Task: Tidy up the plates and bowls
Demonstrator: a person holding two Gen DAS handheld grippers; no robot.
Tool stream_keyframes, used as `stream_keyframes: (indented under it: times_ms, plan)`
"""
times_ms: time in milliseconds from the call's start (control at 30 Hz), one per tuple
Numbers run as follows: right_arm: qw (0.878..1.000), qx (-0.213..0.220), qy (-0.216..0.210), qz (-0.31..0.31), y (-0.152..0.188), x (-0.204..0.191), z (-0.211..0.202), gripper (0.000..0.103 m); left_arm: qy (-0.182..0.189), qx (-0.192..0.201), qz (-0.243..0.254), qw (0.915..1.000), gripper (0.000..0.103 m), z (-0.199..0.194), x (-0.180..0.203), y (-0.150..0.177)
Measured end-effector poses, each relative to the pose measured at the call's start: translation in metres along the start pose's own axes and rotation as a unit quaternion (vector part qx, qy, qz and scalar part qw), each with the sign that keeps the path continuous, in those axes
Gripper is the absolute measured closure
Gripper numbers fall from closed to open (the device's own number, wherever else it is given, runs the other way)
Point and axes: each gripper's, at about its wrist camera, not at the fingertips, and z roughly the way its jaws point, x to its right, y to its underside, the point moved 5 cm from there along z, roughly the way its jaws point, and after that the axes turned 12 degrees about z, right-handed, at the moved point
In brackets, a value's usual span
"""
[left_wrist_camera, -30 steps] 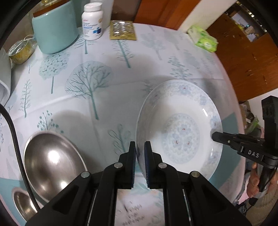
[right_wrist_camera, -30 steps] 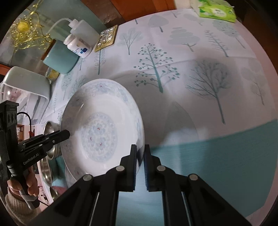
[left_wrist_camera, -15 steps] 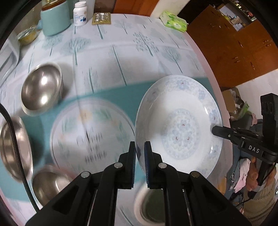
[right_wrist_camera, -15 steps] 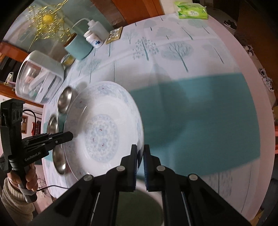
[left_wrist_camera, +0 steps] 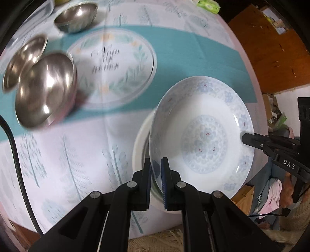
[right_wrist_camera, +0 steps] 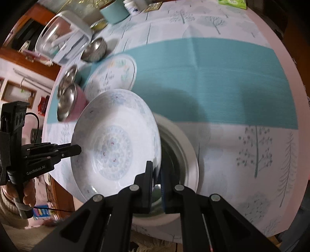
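Observation:
Both grippers carry one white deep plate with a pale blue flower pattern [left_wrist_camera: 203, 135] [right_wrist_camera: 114, 147] in the air. My left gripper [left_wrist_camera: 156, 170] is shut on its left rim. My right gripper [right_wrist_camera: 156, 174] is shut on the opposite rim and appears at the plate's right edge in the left wrist view [left_wrist_camera: 251, 138]. Just beneath the plate sits a white bowl with a dark green inside [right_wrist_camera: 184, 155] [left_wrist_camera: 141, 139], partly hidden by it. A flat plate with leaf print and lettering [left_wrist_camera: 114, 66] [right_wrist_camera: 114, 73] lies further back on the teal band.
Three steel bowls [left_wrist_camera: 46, 91] [left_wrist_camera: 23, 60] [left_wrist_camera: 77, 15] stand at the left; the nearest looks pink outside [right_wrist_camera: 73, 110]. A clear lidded box [right_wrist_camera: 62, 36], a teal canister [right_wrist_camera: 114, 11] and a green tissue pack [left_wrist_camera: 208, 5] are at the back. The table's near edge [left_wrist_camera: 155, 230] is close.
Both grippers have carried the plate toward the table's near edge. It now hangs over the white bowl, which was barely in view before. The steel bowls and printed plate have slid back.

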Motion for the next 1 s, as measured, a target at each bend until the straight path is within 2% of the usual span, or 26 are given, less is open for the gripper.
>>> stream_keyframes:
  times_ms: [300,467,667,1000]
  plan:
    - [1.000,-0.012,0.007,-0.015,0.028,0.020,0.030,0.096,-0.020,-0.007,-0.028,0.9994,0.096,0.030,0.012,0.032]
    - [1.000,-0.017,0.004,-0.008,0.033,0.028,0.041,0.096,-0.045,-0.002,-0.022,0.9988,0.096,0.032,0.016,0.031]
    - [1.000,-0.016,0.006,-0.012,0.033,0.025,0.046,0.096,-0.058,-0.003,-0.019,0.9981,0.096,0.033,0.017,0.030]
    - [0.999,-0.013,0.025,-0.019,0.030,0.025,0.048,0.095,-0.061,-0.003,-0.007,0.9981,0.096,0.039,0.016,0.023]
